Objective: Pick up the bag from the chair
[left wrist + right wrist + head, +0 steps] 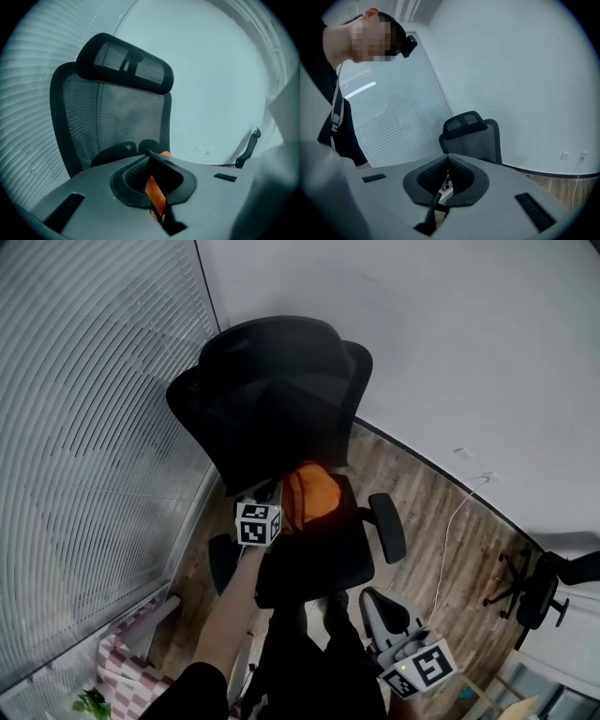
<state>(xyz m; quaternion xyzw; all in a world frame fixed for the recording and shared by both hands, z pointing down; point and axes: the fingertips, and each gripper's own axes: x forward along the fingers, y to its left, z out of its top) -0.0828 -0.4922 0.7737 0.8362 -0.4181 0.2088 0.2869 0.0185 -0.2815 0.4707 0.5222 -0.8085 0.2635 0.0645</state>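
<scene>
1. Your left gripper [150, 155] is clenched on only a thin orange strap [155, 196] of the bag [312, 491], which sits at the far end of the chair [323, 554] seat, by the backrest. Jerk upward and the strap can slide out.
2. The bag's weight hangs off that one strap, so it may swing and catch the right armrest [388, 526].
3. Your right gripper [447, 158], clenched on nothing, hangs low at the near right, too far off to catch a drop.
</scene>
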